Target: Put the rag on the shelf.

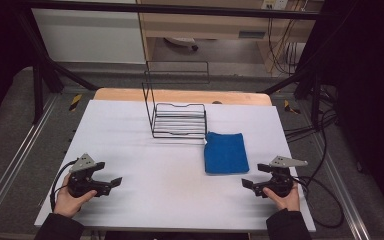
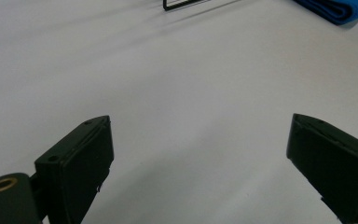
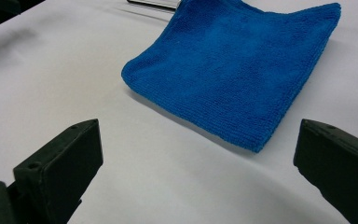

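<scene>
1. High view: a folded blue microfibre cloth (image 1: 224,152) lies flat on the white-covered table (image 1: 145,200), right of centre. A black wire rack (image 1: 177,117) stands just beyond it, at about eleven o'clock from the cloth, their near corners almost touching. The left hand-held gripper (image 1: 111,183) rests low at the table's eight o'clock, held in the person's left hand (image 1: 71,199), its jaws spread and pointing inward with nothing between them. The right hand-held gripper (image 1: 250,186) sits at four o'clock, in the right hand (image 1: 285,199), jaws likewise released and pointing inward; the cloth lies near it, at roughly eleven o'clock from its tips.

2. Left gripper view: the left hand-held gripper (image 2: 200,154) has its two black jaws wide apart over bare white table. The cloth's folded edge (image 2: 338,9) shows at one o'clock, well apart; a strip of the rack's base (image 2: 186,3) sits at twelve.

3. Right gripper view: the right hand-held gripper (image 3: 198,158) stands released, empty. The cloth (image 3: 242,65) lies just ahead at twelve to one o'clock, untouched.
</scene>
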{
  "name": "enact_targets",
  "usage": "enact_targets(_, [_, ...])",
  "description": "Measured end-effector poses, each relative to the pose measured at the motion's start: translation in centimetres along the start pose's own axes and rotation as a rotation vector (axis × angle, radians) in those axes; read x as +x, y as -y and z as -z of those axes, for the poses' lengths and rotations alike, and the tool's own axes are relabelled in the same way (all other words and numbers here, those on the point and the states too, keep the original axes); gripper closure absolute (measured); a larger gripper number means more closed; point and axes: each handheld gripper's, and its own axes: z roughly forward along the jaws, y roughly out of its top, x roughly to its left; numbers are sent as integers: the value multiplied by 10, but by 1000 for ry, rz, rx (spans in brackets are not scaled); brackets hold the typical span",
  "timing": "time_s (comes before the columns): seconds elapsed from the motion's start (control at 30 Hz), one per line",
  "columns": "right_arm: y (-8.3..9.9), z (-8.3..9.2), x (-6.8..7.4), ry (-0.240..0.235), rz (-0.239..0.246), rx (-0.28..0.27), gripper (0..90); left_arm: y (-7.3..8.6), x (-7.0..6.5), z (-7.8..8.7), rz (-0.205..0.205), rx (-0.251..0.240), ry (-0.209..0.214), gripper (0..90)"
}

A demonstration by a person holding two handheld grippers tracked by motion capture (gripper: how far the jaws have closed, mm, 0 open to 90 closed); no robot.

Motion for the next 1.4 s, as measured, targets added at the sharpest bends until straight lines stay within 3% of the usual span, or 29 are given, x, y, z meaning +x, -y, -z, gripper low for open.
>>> enact_targets(0.67, [-7, -13, 13, 0, 27, 27, 21, 2, 1, 1, -1, -3, -8, 75])
enact_targets(1.17, [-17, -37, 31, 22, 54, 53, 33, 2, 0, 0, 4, -2, -14, 78])
enact_targets(1.4, [-27, -50, 41, 34, 89, 66, 99, 3, 0, 0, 6, -2, -17, 82])
